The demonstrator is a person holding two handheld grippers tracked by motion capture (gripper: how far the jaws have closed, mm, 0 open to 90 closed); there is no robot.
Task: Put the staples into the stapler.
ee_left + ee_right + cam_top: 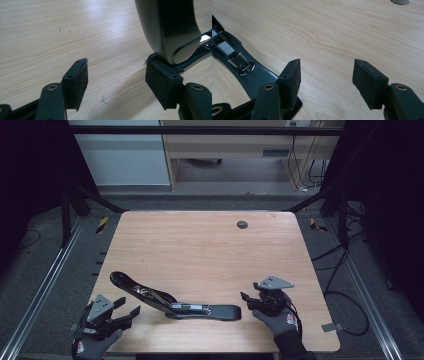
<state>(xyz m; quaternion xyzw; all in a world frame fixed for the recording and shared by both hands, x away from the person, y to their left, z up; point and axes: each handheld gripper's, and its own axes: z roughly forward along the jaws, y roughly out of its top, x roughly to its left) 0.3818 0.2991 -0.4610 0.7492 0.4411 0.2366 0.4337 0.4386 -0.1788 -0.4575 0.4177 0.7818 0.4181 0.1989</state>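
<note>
Stapler [175,301] is lying opened out between our grippers, long axis running from one to the other. We are holding left gripper [129,308] and right gripper [246,300] released, empty, each just beside one stapler end.

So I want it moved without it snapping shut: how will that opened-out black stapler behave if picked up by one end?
The stapler looks rigid, but its two arms meet at a hinge, so the free arm will probably swing. Its glossy shell may slip between pads. The exposed metal track suggests some weight for its size.
</note>
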